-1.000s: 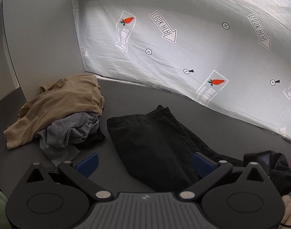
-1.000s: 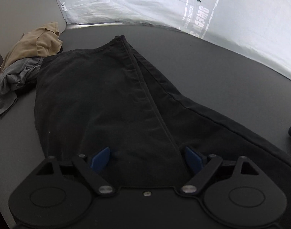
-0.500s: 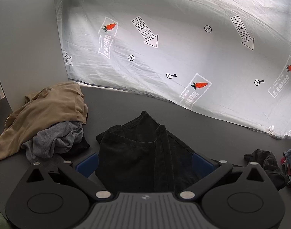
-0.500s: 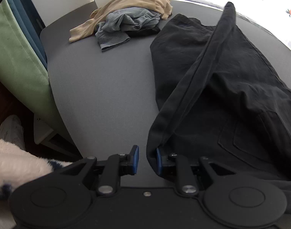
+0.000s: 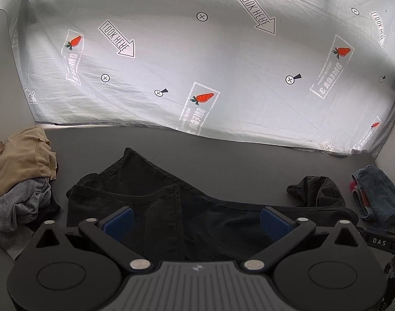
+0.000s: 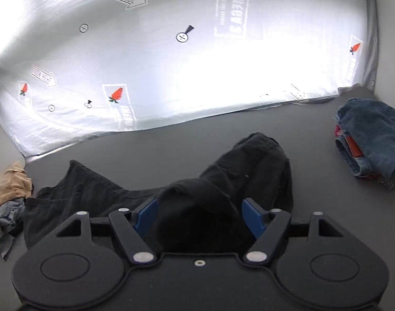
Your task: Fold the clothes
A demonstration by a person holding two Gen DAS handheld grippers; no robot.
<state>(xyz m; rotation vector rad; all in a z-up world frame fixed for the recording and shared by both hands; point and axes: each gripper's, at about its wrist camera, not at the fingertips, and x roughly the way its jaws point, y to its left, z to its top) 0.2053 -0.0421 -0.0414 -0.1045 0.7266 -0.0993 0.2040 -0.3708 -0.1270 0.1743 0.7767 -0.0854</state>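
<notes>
Both grippers stand with their blue pads spread wide. Between the right gripper's pads bulges a rounded hump of the black trousers; its jaws have just been opening, and whether the pads still touch the cloth is hard to tell. With nothing clamped, the left gripper hovers over the same trousers, which lie rumpled with stitched hems on the matte grey table. A soft tan and grey heap of clothes sits at the left, folded blue denim at the right. The creased white sheet behind carries carrots and mirrored "LOOK HERE" arrows.
</notes>
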